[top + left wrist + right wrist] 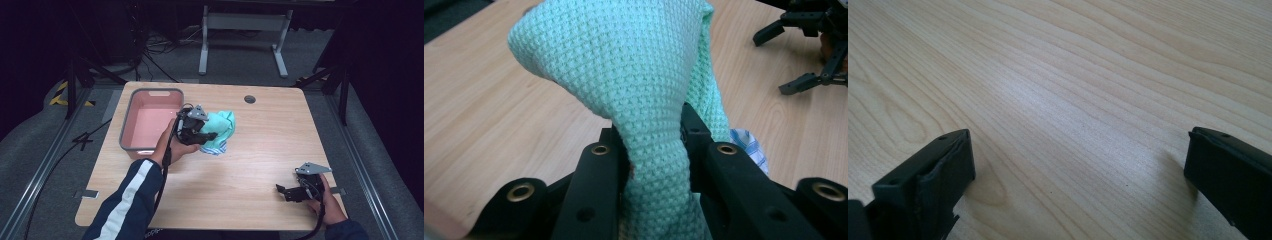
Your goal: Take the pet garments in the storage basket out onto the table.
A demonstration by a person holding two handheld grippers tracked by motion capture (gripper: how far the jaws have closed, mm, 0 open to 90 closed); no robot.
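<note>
I see a mint-green knitted cloth (221,126) bunched beside the pink tub (150,120) — a fold pinched upright, a blue-striped white cloth (749,145) beneath.

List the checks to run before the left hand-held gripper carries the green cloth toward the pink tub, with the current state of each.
1. Grip on the green cloth: ok. The left hand-held gripper has its jaws shut on a bunched fold.
2. Cloth fully lifted off the table: cannot tell. Its lower part seems to sit on the wood.
3. Second cloth: not ok. A blue-and-white striped cloth lies just under the green one and may drag along.
4. Pink tub free to receive: ok. It looks empty and sits just beside the left hand-held gripper.
5. Right hand-held gripper out of the way: ok. It is open, empty, low over bare wood near the table's front right.
</note>
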